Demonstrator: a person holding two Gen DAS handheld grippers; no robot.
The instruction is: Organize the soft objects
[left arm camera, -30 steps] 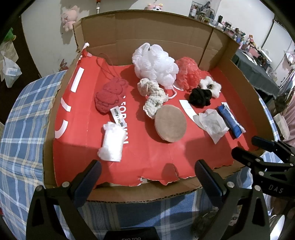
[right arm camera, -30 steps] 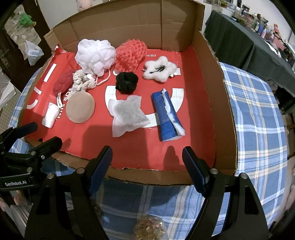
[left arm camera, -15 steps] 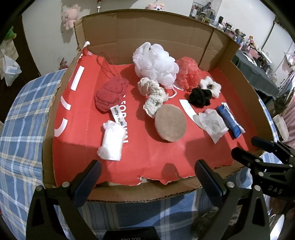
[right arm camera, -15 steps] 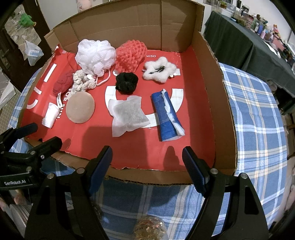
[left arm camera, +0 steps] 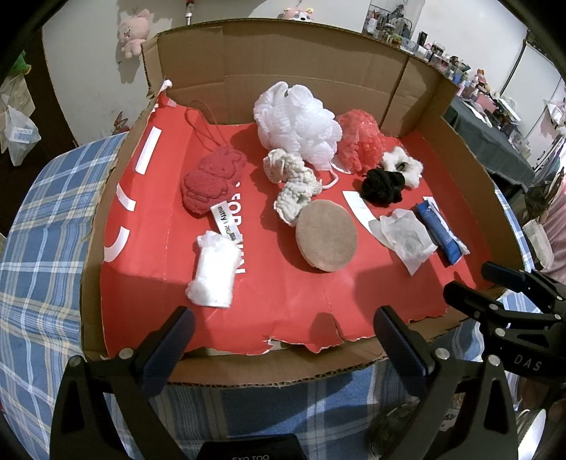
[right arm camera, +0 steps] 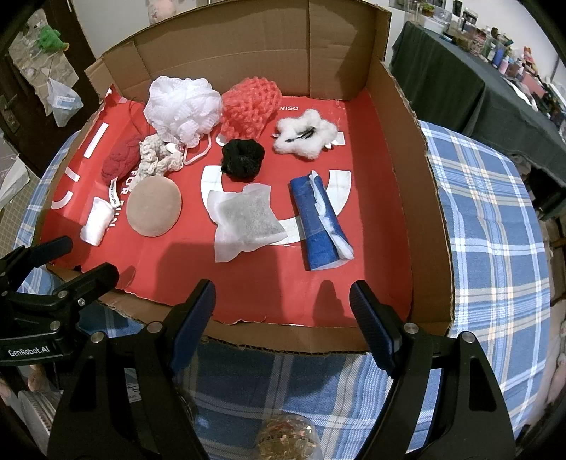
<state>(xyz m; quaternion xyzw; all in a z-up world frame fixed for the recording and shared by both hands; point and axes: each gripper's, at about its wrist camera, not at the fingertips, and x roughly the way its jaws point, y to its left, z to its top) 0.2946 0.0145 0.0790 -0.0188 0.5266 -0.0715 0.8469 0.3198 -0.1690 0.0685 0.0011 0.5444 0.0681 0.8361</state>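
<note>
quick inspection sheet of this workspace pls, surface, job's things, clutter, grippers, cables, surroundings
surface: blue plaid tablecloth under an open cardboard tray lined with red paper, torn at the near edge.
job's things: white mesh pouf, coral pouf, black scrunchie, white fluffy clip, cream knit piece, dark red sponge, round tan pad, white sachet, blue roll, white wad, all lying in the tray.
clutter: nothing seen.
grippers: left gripper and right gripper open, empty, over the tray's near edge.
cables: nothing seen.
surroundings: dark-covered table with small items; pink plush on the wall.
</note>
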